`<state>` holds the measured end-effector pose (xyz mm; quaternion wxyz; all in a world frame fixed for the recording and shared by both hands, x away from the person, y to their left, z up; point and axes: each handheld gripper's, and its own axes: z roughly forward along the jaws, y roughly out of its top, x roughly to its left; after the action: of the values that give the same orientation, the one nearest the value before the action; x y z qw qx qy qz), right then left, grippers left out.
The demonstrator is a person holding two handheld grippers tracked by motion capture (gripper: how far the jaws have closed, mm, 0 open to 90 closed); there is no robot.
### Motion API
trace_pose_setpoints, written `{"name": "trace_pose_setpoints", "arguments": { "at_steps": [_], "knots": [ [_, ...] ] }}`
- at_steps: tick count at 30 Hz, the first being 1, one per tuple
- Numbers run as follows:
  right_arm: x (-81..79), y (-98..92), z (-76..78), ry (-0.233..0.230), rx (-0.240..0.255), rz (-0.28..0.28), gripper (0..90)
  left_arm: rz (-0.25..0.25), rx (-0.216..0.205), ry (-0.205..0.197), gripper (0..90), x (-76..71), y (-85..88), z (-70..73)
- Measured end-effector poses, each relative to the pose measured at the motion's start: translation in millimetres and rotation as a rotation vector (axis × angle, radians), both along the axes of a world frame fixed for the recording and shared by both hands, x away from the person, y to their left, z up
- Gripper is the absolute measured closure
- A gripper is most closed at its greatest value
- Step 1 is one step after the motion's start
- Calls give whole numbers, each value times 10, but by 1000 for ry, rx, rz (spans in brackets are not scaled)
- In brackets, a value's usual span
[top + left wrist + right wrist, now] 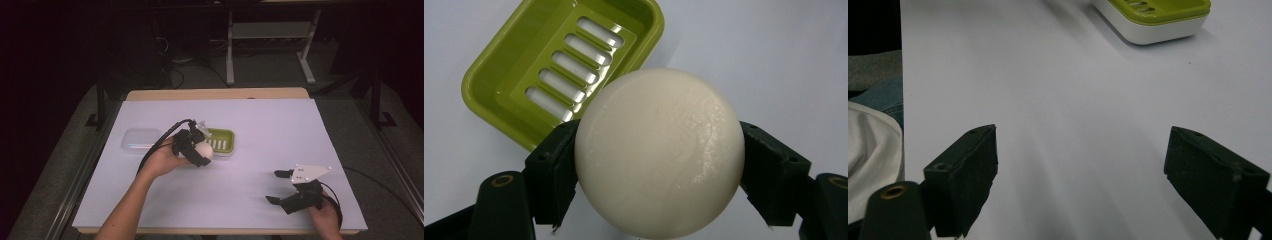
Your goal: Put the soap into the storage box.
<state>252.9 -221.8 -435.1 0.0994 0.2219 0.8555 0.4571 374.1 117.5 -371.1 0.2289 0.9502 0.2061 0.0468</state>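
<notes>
A round white soap bar [659,152] is clamped between the jaws of my left gripper [201,151], held above the white table sheet just left of a green slotted soap dish [221,140]. In the left gripper view the green soap dish [559,65] lies beyond the soap [204,150], its slotted tray bare. My right gripper [278,186] rests low near the front right of the table, jaws wide apart with nothing between them. The right gripper view shows the dish [1160,17] far off at the top.
A clear plastic lid [141,139] lies flat left of the dish. The white sheet [300,130] covers the table, with a wooden edge [215,94] at the back. Table legs and cables stand on the dark floor beyond.
</notes>
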Motion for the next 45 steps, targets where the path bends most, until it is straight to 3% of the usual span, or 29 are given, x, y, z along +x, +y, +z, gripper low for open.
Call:
{"name": "trace_pose_setpoints", "arguments": {
  "at_steps": [27,40,45],
  "knots": [
    [18,-21,-5,4,13,-4,131,27,-1,1,249,352,-129,99],
    [18,-27,-5,4,14,-2,131,21,5,-3,249,455,-247,128],
    [17,-27,-5,5,16,-3,131,40,-7,6,249,504,-270,111]
  ]
}}
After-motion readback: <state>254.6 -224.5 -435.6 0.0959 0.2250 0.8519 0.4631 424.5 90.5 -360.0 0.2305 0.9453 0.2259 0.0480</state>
